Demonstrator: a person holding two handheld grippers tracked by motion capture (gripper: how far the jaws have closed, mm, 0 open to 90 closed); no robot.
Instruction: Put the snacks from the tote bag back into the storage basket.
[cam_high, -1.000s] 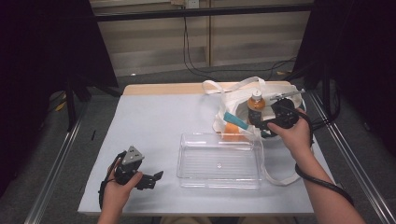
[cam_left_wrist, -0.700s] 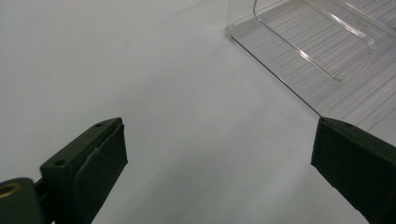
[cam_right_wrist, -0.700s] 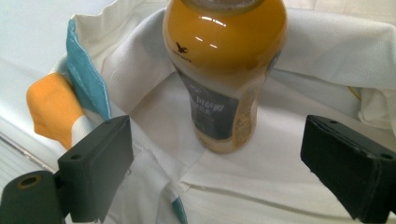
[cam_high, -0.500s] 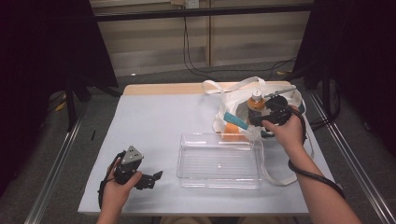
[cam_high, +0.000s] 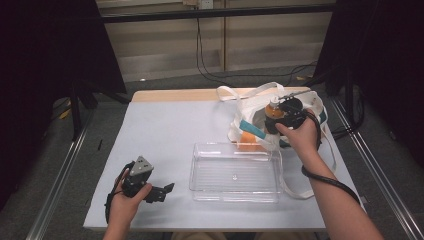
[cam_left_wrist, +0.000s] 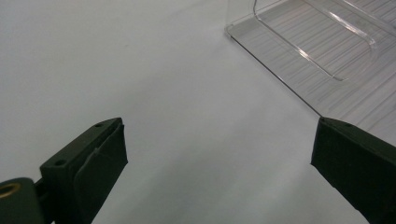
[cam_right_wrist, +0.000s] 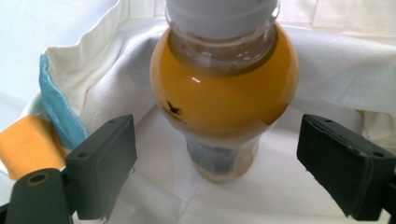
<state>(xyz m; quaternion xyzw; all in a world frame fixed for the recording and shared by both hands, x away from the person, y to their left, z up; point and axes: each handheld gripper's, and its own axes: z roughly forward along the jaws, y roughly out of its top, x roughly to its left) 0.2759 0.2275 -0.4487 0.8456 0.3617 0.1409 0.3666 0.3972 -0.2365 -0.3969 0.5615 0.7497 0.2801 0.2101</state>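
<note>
An orange juice bottle with a white cap stands in a white tote bag at the table's right. My right gripper is open, one jaw on each side of the bottle's lower body without touching it; from above, the right gripper hangs over the bag's mouth with the bottle just beyond it. My left gripper rests open on the table near the front left, its jaws spread wide over bare white surface with nothing between them. A clear plastic tray lies between the two grippers.
An orange cloth and a teal strip show at the bag's near side. The bag's straps loop around the tray's right end. The tray's corner lies ahead of my left gripper. A white mat covers the table.
My right gripper has moved left and a little farther back over the bag, closing in on the bottle. The left gripper has stayed put.
</note>
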